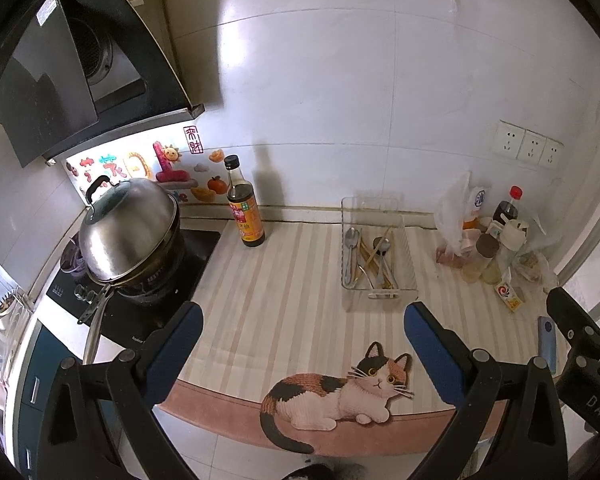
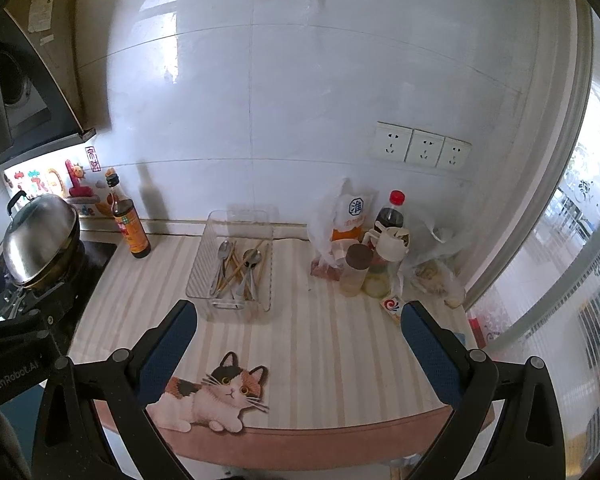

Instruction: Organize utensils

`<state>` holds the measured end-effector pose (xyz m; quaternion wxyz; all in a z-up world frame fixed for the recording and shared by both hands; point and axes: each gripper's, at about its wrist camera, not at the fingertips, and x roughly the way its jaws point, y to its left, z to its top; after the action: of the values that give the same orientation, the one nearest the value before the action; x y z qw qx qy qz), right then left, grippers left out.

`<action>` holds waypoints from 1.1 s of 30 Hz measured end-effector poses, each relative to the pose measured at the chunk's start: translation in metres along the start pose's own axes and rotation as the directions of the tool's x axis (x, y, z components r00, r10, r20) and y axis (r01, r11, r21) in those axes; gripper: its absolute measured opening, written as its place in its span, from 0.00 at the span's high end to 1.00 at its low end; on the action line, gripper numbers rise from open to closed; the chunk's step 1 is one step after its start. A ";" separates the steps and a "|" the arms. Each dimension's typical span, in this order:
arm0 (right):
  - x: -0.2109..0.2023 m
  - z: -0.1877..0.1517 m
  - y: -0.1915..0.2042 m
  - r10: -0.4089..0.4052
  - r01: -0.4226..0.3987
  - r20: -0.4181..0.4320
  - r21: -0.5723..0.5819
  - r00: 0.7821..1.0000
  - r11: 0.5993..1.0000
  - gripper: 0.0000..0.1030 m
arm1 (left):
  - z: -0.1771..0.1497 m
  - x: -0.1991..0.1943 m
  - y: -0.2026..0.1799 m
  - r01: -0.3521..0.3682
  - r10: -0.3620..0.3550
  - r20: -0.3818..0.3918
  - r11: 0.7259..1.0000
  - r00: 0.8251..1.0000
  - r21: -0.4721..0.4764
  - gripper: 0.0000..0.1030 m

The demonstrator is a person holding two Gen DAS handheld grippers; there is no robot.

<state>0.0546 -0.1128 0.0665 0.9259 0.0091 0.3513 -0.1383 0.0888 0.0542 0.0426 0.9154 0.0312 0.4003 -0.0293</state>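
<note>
Both grippers hover level over the striped mat's [image 1: 284, 300] near edge: left gripper [image 1: 300, 344] spread wide and empty, right gripper [image 2: 298, 344] likewise, facing the utensil tray [image 2: 236, 264].

Open striped mat [image 2: 320, 344] before the tray [image 2: 236, 304]; condiment clutter [image 2: 364, 264] rightward.

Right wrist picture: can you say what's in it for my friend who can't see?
A clear plastic tray of spoons and chopsticks sits on a striped counter mat with a cat picture. The right gripper hovers open and empty before it, with sauce bottles on either side.
</note>
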 end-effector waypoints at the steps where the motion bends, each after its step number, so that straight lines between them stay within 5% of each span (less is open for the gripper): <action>1: 0.000 0.000 0.000 -0.001 0.001 0.000 0.000 1.000 1.000 0.00 | 0.000 0.000 0.000 0.003 -0.003 0.001 1.000 1.000 -0.002 0.00; 33: -0.005 -0.005 -0.004 0.015 -0.015 -0.005 -0.007 1.000 1.000 0.00 | -0.008 -0.003 -0.001 -0.002 0.002 -0.005 1.000 1.000 -0.017 0.00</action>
<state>0.0466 -0.1144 0.0662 0.9262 0.0090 0.3538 -0.1300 0.0811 0.0535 0.0393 0.9147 0.0239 0.4027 -0.0250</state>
